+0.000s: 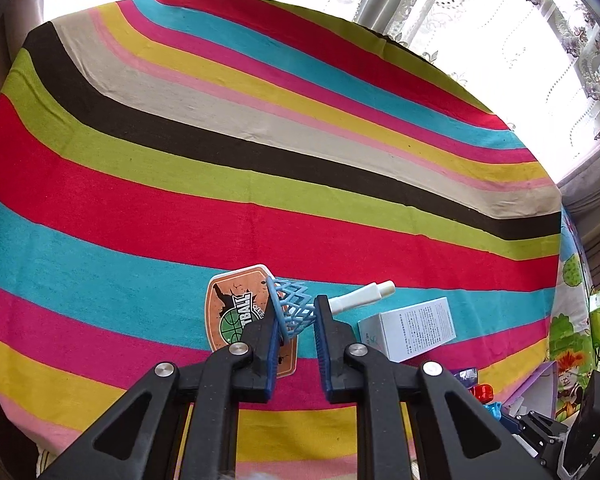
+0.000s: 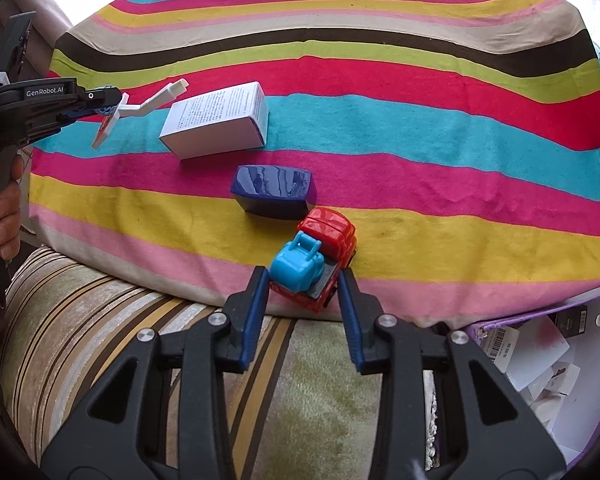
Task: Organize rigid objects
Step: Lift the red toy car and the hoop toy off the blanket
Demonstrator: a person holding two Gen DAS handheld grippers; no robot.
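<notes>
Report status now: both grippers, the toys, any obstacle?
Left gripper shut on toy hoop. Right gripper shut on toy truck. Blue box beside truck; white box clear.

Toy hoop (image 1: 290, 312) tilted aloft; red-blue truck (image 2: 314, 260), white box (image 2: 216, 120), navy case (image 2: 274, 190) on striped cloth.
</notes>
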